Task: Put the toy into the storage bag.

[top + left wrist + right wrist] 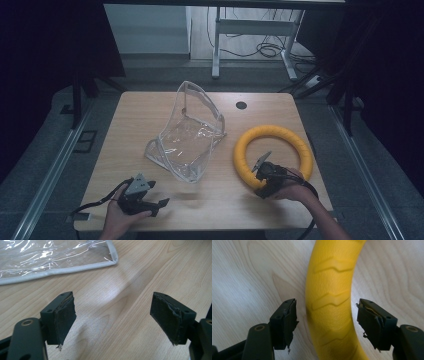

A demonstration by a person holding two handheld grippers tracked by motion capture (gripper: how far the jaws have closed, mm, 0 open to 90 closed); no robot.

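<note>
On a pale wooden counter [150,107], a yellow ring [295,142] lies right of a clear plastic bag [187,137]. The right gripper [327,322] straddles it, fingers apart; centre before closing. The left gripper [112,315] waits, spread wide.

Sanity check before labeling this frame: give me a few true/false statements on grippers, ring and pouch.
1. The right gripper has its jaws open on either side of the yellow ring. True.
2. The left gripper is shut on the clear pouch. False: its jaws are open over bare table, apart from the pouch.
3. The yellow ring lies inside the clear pouch. False: in the high view the ring lies flat on the table to the right of the pouch, apart from it.
4. The pouch has a pale trim along its edge. True.
5. A dark round hole sits near the table's far edge. True.
</note>
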